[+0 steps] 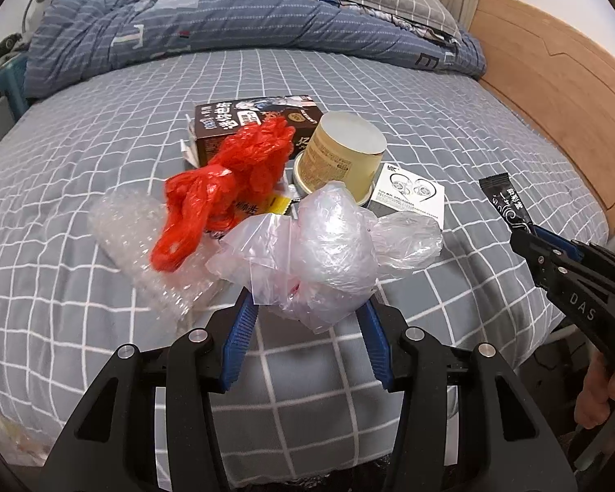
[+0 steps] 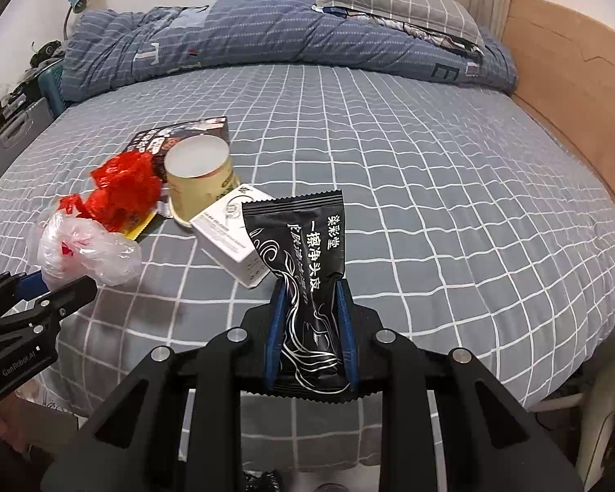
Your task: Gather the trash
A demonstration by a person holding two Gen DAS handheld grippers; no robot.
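On grey checked bedsheet (image 1: 389,94), litter heaped mid-bed: red plastic bag (image 1: 233,168), cream paper cup (image 1: 340,156) tipped over, brown printed box (image 1: 225,123), white earphone box (image 2: 229,233), bubble wrap (image 1: 143,246). Left gripper (image 1: 307,307) jaws half-closed, pinching crumpled clear plastic bag (image 1: 320,246) by near end. Right gripper (image 2: 311,328) jaws narrow, clamping black foil sachet (image 2: 303,254) upright. Both pieces likely lifted clear for carrying to bin.
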